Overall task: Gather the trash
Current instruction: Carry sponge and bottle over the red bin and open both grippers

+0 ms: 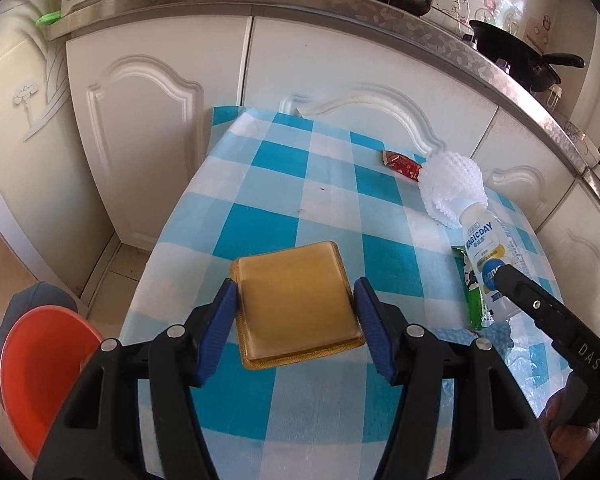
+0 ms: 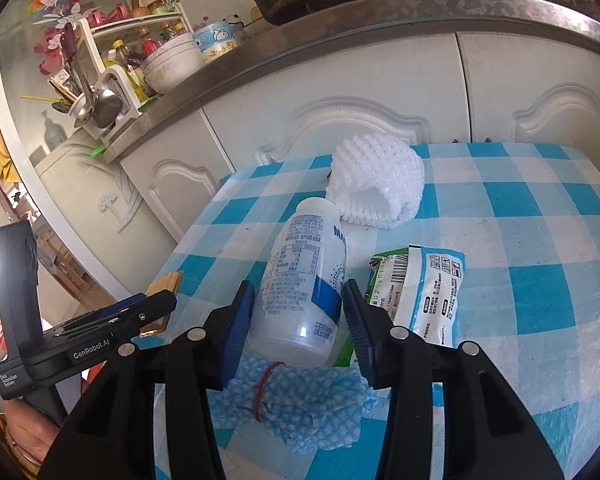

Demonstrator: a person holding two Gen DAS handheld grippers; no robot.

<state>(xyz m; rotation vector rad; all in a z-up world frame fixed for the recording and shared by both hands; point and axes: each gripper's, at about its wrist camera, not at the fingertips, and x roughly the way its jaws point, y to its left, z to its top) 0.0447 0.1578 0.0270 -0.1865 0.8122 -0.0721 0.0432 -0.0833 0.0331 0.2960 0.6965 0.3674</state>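
White panelled cabinet doors (image 1: 156,128) with raised arched mouldings back a small worktop (image 1: 300,184) draped in a glossy plastic cloth of blue and white checks. Beside it on the floor stands a round orange-red bin (image 1: 40,372), smooth-walled and open-mouthed.

On the cloth lies a white plastic bottle (image 2: 300,284), cylindrical, on its side with printed blue labelling (its neck points toward the cabinets). The right tool (image 2: 296,320) is clenched on it, the ribbed blue pads pressing either flank near the base. Just beyond the bottle's neck sits a white foam net sleeve (image 2: 375,184), knobbly and domed, hollow at its near end. To the bottle's right a flat white-and-blue printed pouch (image 2: 431,292) lies over a green packet (image 2: 375,276), touching the right pad's outer side. Under the bottle's base is a crumpled blue-and-white patterned wipe (image 2: 300,404), soft and cloth-like, with a thin red rubber band (image 2: 264,388) lying on it.

The left tool (image 1: 296,312) grasps a squarish amber tray (image 1: 296,304), translucent and rounded at the corners, flanged along its edge, pinched between both blue pads above the cloth's near left side.

Smallest, a crinkled red foil wrapper (image 1: 401,164) lies at the far edge, touching the foam sleeve.
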